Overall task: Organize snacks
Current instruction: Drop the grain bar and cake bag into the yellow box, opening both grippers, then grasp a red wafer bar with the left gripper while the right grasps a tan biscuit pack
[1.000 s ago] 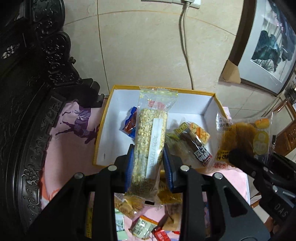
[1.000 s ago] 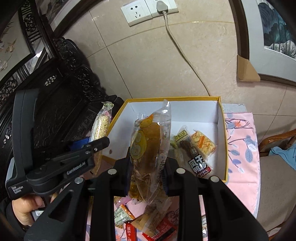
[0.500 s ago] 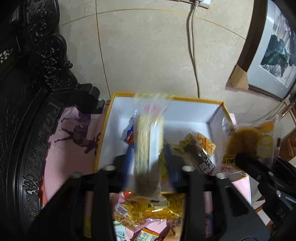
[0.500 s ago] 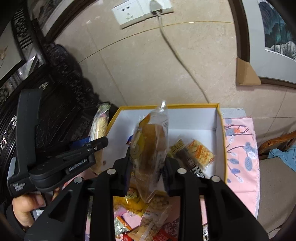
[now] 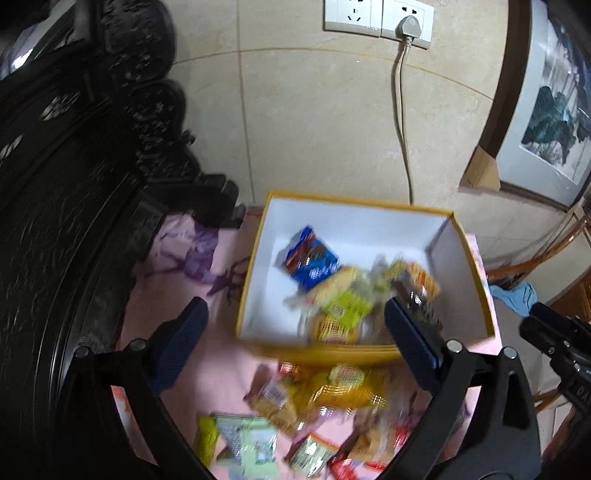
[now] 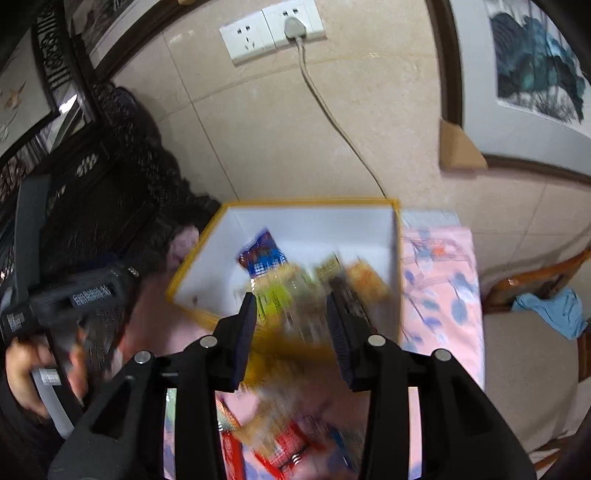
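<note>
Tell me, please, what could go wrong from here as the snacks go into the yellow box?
The snacks in the yellow box are heaped against its near wall, so further drops may spill over that edge. The loose packets on the pink cloth overlap, so the open left gripper might pinch two at once. Both views are motion-blurred, and the open right gripper works close by, so the grippers could bump.

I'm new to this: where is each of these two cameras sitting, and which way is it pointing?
Left wrist view: rides on the left gripper, looking forward and down into the yellow box by the wall; its two fingers stand wide apart, and the other gripper pokes in at the right edge.
Right wrist view: rides on the right gripper, aimed at the same box from further right; its fingers are apart, and the person's left hand shows.
Shared: the box, the blue snack packet inside, loose snacks on the pink cloth, and the wall socket.
</note>
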A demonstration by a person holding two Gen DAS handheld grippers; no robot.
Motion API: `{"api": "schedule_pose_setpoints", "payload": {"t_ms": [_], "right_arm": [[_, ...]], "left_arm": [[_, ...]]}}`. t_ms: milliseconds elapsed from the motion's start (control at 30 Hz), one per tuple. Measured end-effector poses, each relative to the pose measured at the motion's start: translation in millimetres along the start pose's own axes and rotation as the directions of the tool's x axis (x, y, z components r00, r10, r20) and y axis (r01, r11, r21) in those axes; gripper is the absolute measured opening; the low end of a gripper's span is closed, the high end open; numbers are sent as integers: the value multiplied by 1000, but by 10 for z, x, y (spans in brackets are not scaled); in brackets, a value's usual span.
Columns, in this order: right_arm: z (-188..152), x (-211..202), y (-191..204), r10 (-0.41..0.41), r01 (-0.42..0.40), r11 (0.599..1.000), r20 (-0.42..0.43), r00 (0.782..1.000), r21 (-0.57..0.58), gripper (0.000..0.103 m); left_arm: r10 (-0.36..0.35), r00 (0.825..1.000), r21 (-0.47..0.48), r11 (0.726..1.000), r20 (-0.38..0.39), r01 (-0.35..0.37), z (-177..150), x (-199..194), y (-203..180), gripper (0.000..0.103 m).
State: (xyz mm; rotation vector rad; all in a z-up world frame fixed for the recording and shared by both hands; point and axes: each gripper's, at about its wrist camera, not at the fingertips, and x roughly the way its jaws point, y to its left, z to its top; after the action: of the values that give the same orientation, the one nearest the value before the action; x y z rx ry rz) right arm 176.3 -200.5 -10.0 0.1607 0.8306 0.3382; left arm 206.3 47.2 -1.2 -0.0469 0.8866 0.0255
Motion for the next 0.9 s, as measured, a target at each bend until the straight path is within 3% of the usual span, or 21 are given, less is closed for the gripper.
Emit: {"api": "schedule_pose_setpoints", "payload": {"t_ms": [133,233,300,400,533,633,800,900], "right_arm": [[-624,-71,-283,-25,31,999,-118,993,42,42],[-1224,8,-417,27,-2,995,-243,970,101,42],[-1637,123,-447,47,-3,991,-325,945,134,42],[-1939,251,-462,62,5,984,-367,928,179,42],[-2087,387,-442,76,6,977,-379,922,212,42],[-2138,433,-424,53,23,982,-387,921,189,46],[-2205,581,-408,23,46,985,-396,918,164,70],[-2241,597,-273,-43,76,994,-370,928,75,68]], "left_arm": [[-1,998,15,1000,-61,2,-566,-57,114,98],[-9,992,6,1000,-128,10,-1023,-12,179,98],[-38,979,-27,999,-201,33,-1372,46,221,98],[-44,952,-43,999,-302,32,-1790,136,237,98],[-41,928,-10,999,-369,40,-2137,153,176,98],[-55,924,5,998,-379,61,-2243,126,118,98],[-79,922,46,993,-378,104,-2274,107,-66,98],[-83,919,67,991,-385,117,-2297,126,-161,98]]}}
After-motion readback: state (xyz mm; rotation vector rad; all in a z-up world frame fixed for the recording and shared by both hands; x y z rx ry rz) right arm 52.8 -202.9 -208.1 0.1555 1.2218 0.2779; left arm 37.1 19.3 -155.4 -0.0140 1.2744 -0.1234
